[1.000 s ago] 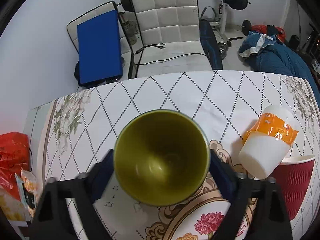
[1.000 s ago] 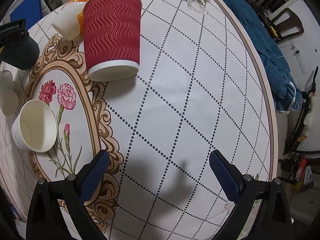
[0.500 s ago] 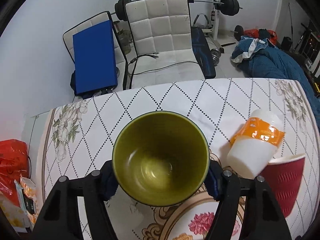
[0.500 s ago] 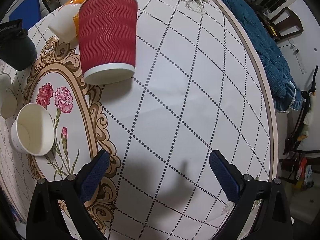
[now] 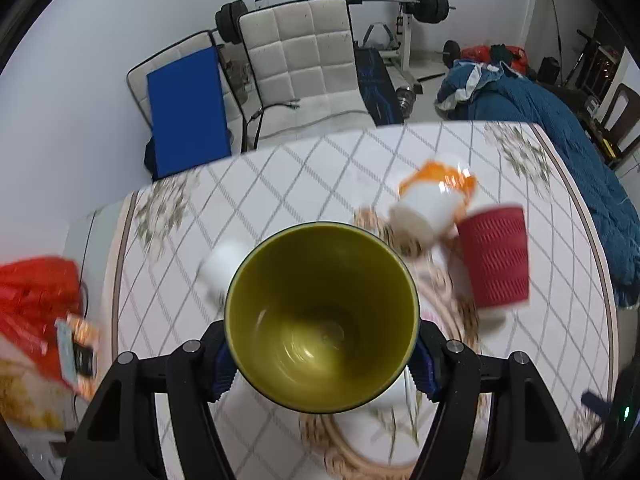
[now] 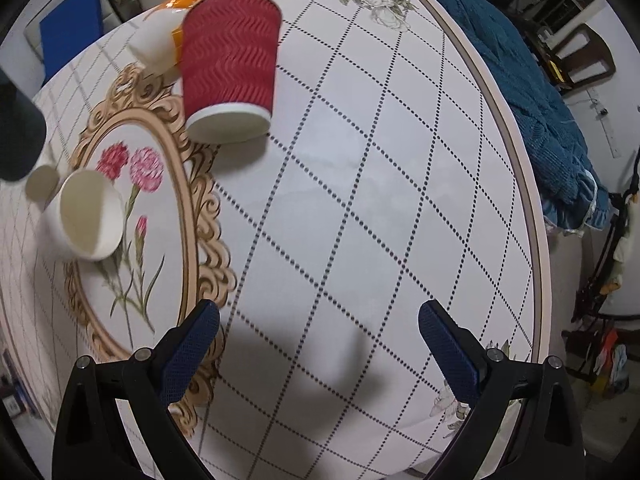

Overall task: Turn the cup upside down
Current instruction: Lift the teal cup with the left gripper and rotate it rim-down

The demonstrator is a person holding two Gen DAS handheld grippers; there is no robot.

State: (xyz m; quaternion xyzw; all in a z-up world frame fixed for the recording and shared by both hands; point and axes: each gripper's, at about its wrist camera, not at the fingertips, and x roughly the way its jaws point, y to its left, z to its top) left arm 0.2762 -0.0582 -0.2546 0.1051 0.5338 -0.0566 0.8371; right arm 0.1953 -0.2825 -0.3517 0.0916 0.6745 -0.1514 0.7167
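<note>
Left gripper (image 5: 322,354) clamped on dark cup with olive-green inside (image 5: 322,316), mouth toward camera; right gripper (image 6: 319,344) wide open, holding nothing.

From the left wrist we look forward and down along the fingers, very close to the open mouth of the green cup (image 5: 322,316), across the table (image 5: 280,176) toward the white chair (image 5: 304,64) by the wall. From the right wrist we look steeply down on the tablecloth from higher up. Both views share the red ribbed paper cup (image 5: 494,256) (image 6: 230,64) and the orange-banded white cup (image 5: 432,200) (image 6: 160,36).
</note>
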